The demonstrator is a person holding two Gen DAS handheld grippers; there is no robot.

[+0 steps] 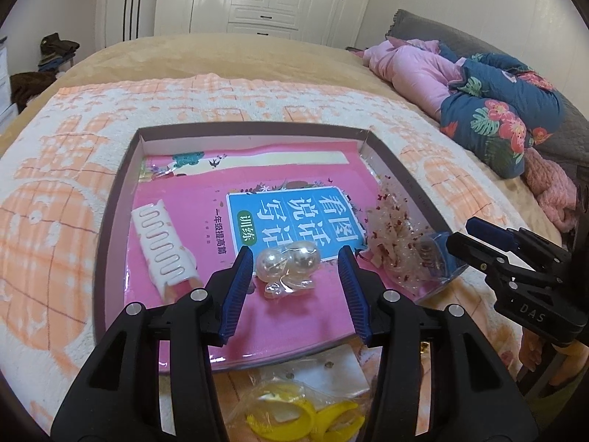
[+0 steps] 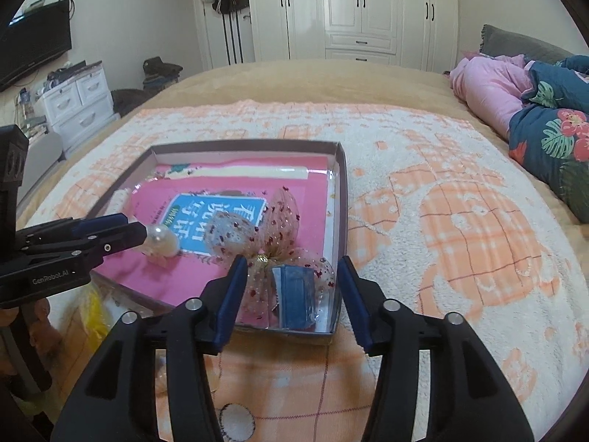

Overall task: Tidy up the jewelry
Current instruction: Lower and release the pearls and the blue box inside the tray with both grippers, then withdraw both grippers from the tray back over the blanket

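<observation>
Tray (image 1: 121, 169) on the bed, lined with a pink book (image 1: 206, 199), and the sorting of jewelry into it looks well under way. Far left in the tray lies a white comb-toothed hair clip (image 1: 163, 245), flat on the book cover and untouched. Next along, the left gripper (image 1: 296, 261) hovers over the pearl piece (image 1: 287, 261), two big pearly beads in a clear wrapper resting on the book; the jaws stand apart on either side and the pads press on nothing. From the right wrist view its fingertips look to be right at the beads, though contact cannot be confirmed. Below the tray's near edge, a yellow item in a clear bag (image 1: 294, 416) waits on the blanket (image 1: 55, 221), not yet sorted.

Moving right, a sheer bow with red sequins (image 2: 279, 228) lies toward the tray's right side, with a blue clip (image 2: 294, 291) just beside it in the near right corner. The right gripper (image 2: 291, 291) straddles that blue clip, jaws wide and clear of it, so the clip appears set down.

My read: both pieces are placed. Next move calls for lifting clear without snagging the bow's netting, then reaching for the yellow bag outside the tray.
</observation>
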